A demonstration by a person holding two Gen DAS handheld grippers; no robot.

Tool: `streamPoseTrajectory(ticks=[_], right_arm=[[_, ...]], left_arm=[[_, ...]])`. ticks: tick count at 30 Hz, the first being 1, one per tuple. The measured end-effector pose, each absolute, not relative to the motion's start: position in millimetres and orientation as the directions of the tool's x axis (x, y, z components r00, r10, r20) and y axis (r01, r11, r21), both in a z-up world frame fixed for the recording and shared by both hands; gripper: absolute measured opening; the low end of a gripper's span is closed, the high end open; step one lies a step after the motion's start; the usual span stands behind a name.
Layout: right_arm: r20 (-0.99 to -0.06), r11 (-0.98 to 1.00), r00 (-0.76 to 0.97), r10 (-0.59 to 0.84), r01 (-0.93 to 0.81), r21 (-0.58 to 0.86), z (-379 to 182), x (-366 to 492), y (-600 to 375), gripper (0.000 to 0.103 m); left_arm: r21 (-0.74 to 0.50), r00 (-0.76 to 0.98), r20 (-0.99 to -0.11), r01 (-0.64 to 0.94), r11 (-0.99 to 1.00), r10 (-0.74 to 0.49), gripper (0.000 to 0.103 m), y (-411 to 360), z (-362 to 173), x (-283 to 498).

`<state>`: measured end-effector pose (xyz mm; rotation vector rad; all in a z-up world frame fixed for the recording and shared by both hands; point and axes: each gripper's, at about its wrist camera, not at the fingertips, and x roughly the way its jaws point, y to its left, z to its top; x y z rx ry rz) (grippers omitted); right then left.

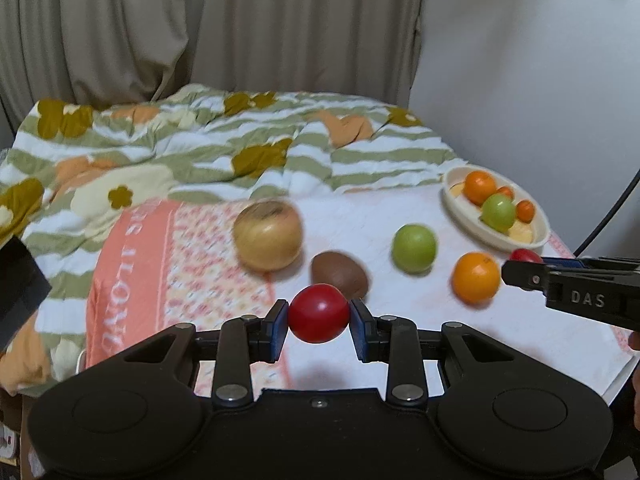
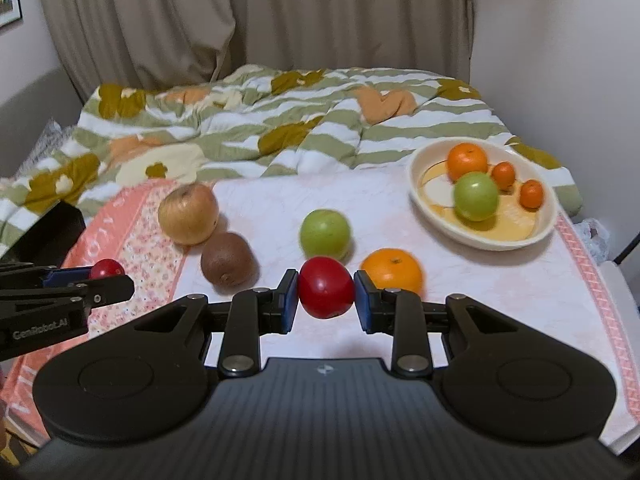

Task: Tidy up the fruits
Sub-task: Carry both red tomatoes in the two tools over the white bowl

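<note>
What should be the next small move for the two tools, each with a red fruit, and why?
Probably carry the right tool forward and right toward the cream bowl and release there. It is shut on a red fruit, and the bowl already holds oranges and a green fruit with free space at its near side. The left tool, shut on another red fruit, is farther away, so it could follow.

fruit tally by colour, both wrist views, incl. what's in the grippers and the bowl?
Red: 2, one in the left gripper, one in the right gripper
Green: 2, one in the bowl
Orange: 4, three in the bowl
Tan apple: 1
Brown kiwi: 1
Total: 10
</note>
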<state>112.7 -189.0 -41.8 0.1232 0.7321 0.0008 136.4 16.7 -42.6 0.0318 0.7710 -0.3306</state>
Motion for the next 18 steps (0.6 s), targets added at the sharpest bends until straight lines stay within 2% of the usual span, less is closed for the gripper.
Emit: streamPoseTrajectory(ticks=[7,18], right_arm=[[-0.671,0.993,0.739,0.061,0.023,0.116,-19,101,-252,0.045],[-0.671,0.992,0.732,0.117,-0.056,0.113,-13,117,-352,0.045]], left_arm=[[-0.089,0.720,-0.643,0.270,0.959,-0.262,0.036,-36,-16,125],[-0.114,0.753,-0.614,0.211,0.971,-0.236,0.036,-125,-2,133]])
